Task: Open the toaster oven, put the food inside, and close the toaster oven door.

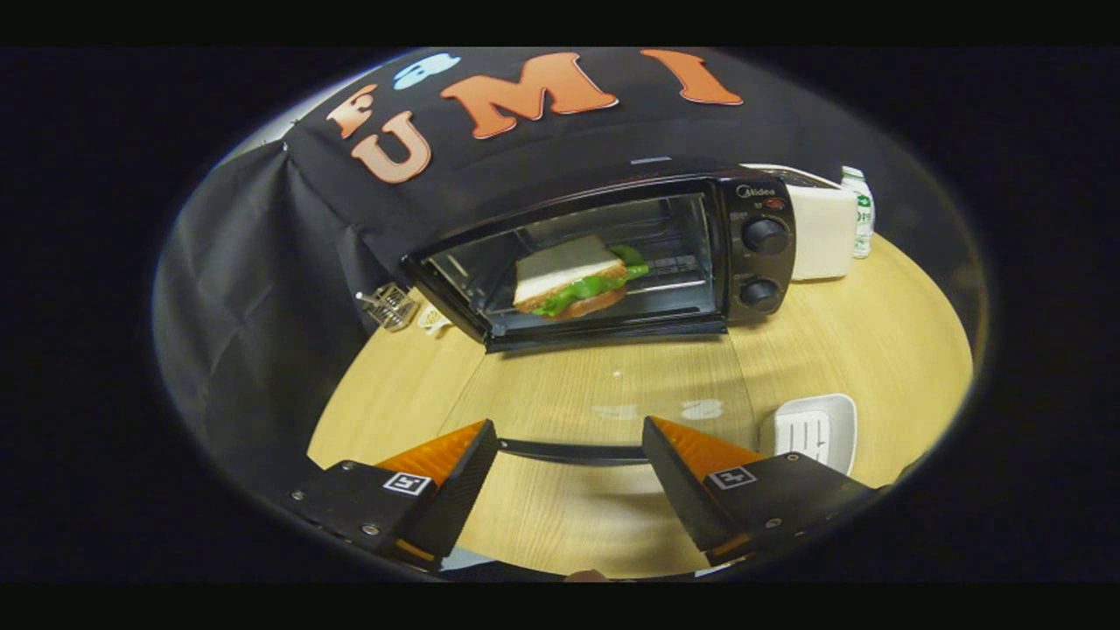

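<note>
One toaster oven (612, 254) stood on the wooden worktop (875, 350), against the black cloth wall. Its glass door (604, 394) lay fully open, folded down flat toward the camera, with the dark handle bar (573, 451) running between the two fingers. Inside the oven, on the wire rack, sat one sandwich (577, 278): white bread on top, green lettuce poking out at the side, and a browner layer beneath. Two round knobs (764, 236) were stacked one above the other on the oven's right-hand panel.

The hand-held gripper (569, 455) was spread wide, its fingers apart and pinching nothing; the door handle sat in the gap between the tips, though whether either finger touched it could not be told.

One small white tray (814, 429) lay empty on the worktop just beyond the right finger. Beside the oven's right flank stood one white box-like appliance (822, 232), and next to that one bottle (862, 210) with a green label. To the oven's left rested one small wire rack (391, 306).
</note>
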`<action>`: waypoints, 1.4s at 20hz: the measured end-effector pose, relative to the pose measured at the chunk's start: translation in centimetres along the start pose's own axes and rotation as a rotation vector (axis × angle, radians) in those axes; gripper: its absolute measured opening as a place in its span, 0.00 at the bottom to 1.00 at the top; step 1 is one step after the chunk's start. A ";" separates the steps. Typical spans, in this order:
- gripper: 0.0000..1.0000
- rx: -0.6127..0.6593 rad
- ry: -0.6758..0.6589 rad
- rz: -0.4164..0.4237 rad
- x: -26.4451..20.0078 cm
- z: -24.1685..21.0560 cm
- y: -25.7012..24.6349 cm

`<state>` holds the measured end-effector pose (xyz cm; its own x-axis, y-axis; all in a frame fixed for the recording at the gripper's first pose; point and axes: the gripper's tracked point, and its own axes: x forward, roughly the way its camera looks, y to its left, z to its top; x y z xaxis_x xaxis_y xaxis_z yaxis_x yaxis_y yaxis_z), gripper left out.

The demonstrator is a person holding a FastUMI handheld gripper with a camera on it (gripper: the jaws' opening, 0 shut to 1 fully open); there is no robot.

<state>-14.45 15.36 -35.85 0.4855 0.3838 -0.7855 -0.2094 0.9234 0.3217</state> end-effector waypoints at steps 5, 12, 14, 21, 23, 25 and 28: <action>0.99 -0.122 0.089 -0.023 0.1 -4.2 0.4; 0.99 -0.129 0.184 -0.136 2.2 -7.2 -0.8; 0.99 -0.125 0.204 -0.152 3.0 -7.3 -0.7; 0.99 -0.078 0.146 -0.167 3.7 -4.6 0.6; 0.99 -0.085 0.065 -0.147 3.2 -1.5 1.1; 0.99 -0.062 0.020 -0.137 3.2 1.5 1.2; 0.99 -0.028 -0.036 -0.133 3.3 5.0 1.0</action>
<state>-8.78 17.57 -35.43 0.5406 0.2581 -0.8007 -0.1647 0.9658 0.2002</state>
